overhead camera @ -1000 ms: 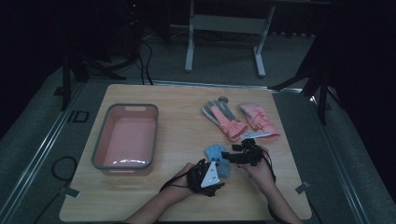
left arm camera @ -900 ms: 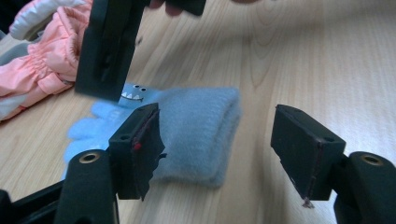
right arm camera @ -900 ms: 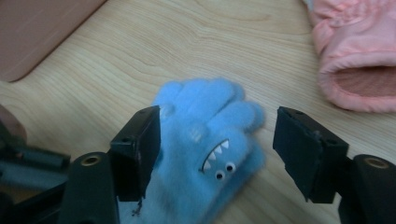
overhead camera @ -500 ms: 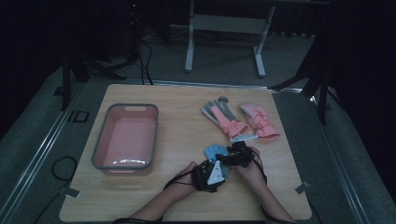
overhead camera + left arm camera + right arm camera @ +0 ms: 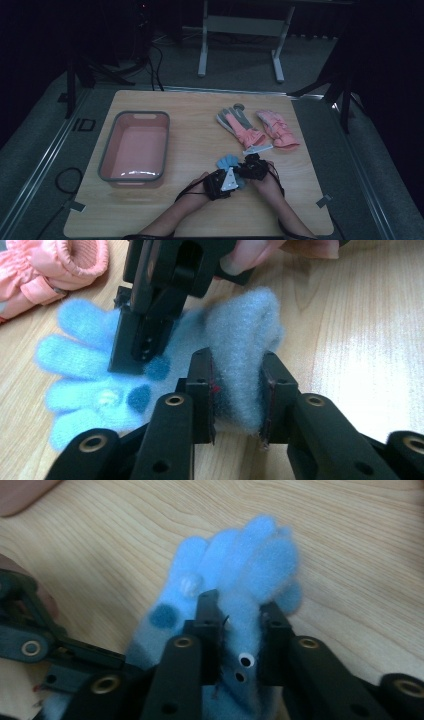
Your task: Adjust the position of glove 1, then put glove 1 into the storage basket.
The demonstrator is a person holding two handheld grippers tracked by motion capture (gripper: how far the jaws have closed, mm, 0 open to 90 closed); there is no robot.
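Note:
A fuzzy light blue glove (image 5: 227, 162) lies near the table's front middle, and both grippers hold it. My left gripper (image 5: 220, 184) is shut on a raised fold of the blue glove (image 5: 240, 340), pinched between its jaws (image 5: 236, 360). My right gripper (image 5: 253, 169) is shut on the same glove (image 5: 235, 560) near the palm, with fabric filling the gap of the right gripper (image 5: 237, 605). In the left gripper view the right gripper (image 5: 150, 315) presses down just behind the glove's spread-out fingers. The two grippers almost touch.
A pink basin (image 5: 134, 148) with a grey rim stands empty at the left. At the back right lie a grey and pink glove (image 5: 242, 127) and a pink glove (image 5: 278, 130), whose cuff (image 5: 50, 265) is close behind the blue one.
My right gripper has shifted left, closer to the left gripper, and both hands have drawn together over the blue glove. The left gripper has barely moved.

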